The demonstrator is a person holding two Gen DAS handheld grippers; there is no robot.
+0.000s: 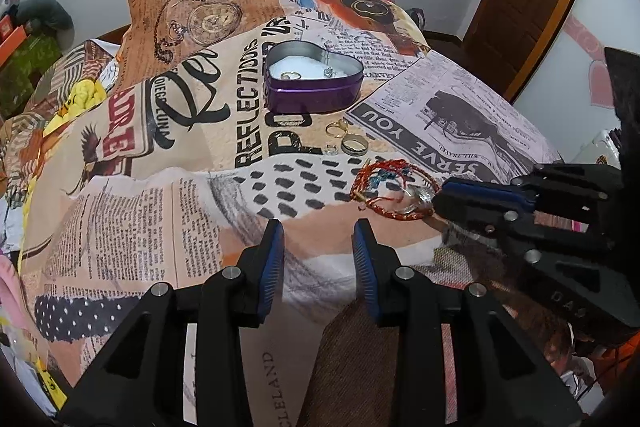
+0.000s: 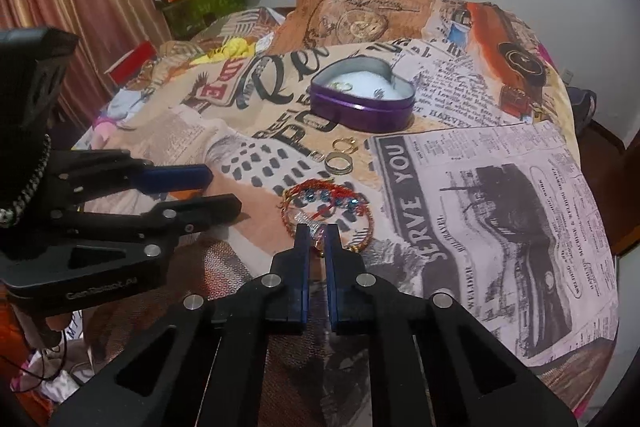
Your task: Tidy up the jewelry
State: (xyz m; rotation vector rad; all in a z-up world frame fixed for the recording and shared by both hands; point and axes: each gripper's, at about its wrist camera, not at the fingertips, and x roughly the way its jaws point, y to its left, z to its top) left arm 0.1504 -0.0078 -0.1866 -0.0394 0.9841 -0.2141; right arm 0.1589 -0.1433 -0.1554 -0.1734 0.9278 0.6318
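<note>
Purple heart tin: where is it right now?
In both wrist views the purple heart tin sits open on the printed bedspread, beyond the loose rings and the red bracelet.

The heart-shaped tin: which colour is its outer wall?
Purple; the heart-shaped tin has a silvery inner wall. The left wrist view shows it best.

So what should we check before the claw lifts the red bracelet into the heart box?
1. Right gripper jaws shut on the red bracelet: ok.
2. Only one bracelet caught: cannot tell, several are tangled together.
3. Heart tin open, no lid on: ok.
4. Room left in the tin: ok, just two rings inside.
5. Left gripper out of the way, open and empty: ok.
6. Loose rings not snagged: ok.
</note>
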